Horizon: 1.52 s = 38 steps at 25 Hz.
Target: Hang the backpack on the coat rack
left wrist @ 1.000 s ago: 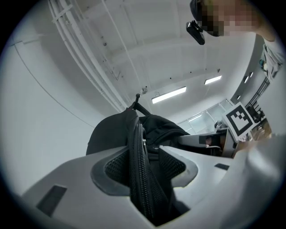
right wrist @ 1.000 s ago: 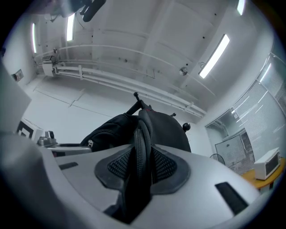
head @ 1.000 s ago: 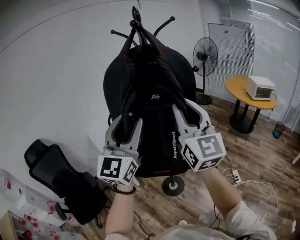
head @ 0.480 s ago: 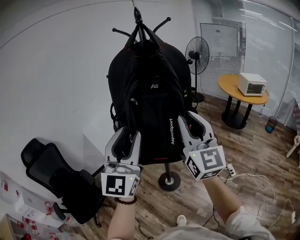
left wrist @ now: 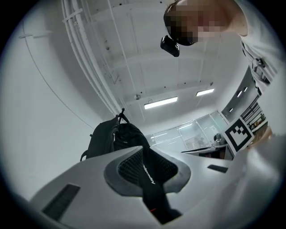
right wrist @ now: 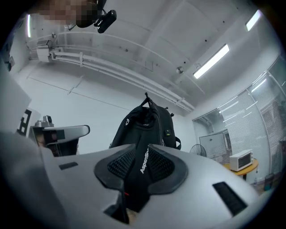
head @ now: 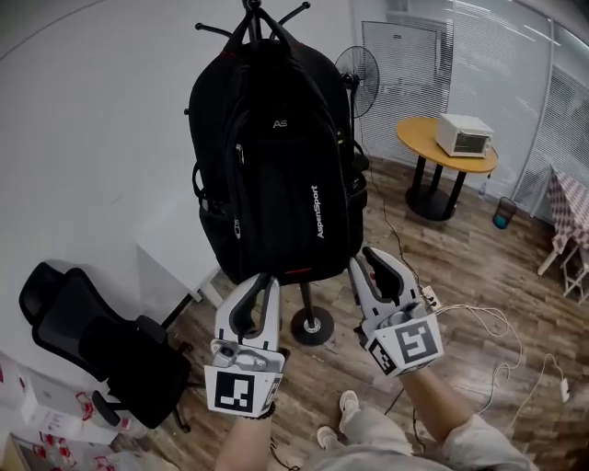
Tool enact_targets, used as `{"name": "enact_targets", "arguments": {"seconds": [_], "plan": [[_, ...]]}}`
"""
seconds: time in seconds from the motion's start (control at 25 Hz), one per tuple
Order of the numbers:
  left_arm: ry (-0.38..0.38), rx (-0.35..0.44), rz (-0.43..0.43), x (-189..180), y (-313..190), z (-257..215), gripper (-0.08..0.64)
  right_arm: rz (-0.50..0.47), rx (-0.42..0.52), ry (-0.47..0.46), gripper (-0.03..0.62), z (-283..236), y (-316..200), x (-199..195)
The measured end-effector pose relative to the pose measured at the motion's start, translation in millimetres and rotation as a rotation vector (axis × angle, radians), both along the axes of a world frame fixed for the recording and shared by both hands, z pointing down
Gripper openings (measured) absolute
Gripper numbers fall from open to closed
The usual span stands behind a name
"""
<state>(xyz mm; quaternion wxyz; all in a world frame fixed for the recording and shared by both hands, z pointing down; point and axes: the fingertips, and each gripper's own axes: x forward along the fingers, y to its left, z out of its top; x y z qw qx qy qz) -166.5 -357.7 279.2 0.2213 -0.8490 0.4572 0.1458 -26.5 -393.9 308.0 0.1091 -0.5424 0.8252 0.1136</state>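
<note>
The black backpack [head: 276, 166] hangs upright from the top hooks of the coat rack [head: 251, 11]. The rack's round base [head: 311, 327] stands on the wood floor below it. My left gripper [head: 253, 281] is low, just under the bag's bottom edge and clear of it. Its jaws are closing to a narrow gap with nothing between them. My right gripper [head: 373, 259] is beside it at the bag's lower right, also apart, with a narrow empty gap. The backpack [left wrist: 116, 136] shows beyond the left gripper [left wrist: 145, 154]. It also shows as the backpack [right wrist: 143, 125] beyond the right gripper [right wrist: 138, 152].
A black office chair [head: 83, 331] lies tipped at the lower left. A standing fan [head: 357, 69] is behind the rack. A round wooden table [head: 414, 138] with a white appliance [head: 465, 133] stands at the right. A power strip and cables [head: 433, 299] lie on the floor.
Both grippers have drawn down and back from the backpack's sides to below it. Their jaws have narrowed. The backpack stays hanging on the rack.
</note>
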Motion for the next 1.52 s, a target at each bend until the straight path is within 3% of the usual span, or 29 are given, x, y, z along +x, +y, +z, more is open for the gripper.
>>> {"name": "enact_targets", "arguments": {"seconds": [0.36,0.68,1.08,1.52], "plan": [[0.055,-0.054,0.065,14.9,36.8,19.4,0.046,0.068,-0.026,0.012,0.094,13.4,41.6,36.2],[0.07,-0.062,0.025,34.0,78.4,15.9,0.044,0.037,-0.022,-0.015,0.094,13.6,74.5,62.9],[0.068,-0.094,-0.067,101.3,196.2,32.5,0.041,-0.039,-0.07,-0.063,0.094,42.4,178.7,136.7],[0.088,-0.115,-0.126,153.7,327.0,42.8,0.037,-0.094,-0.094,-0.055,0.094,58.0,302.8,190.8]]}}
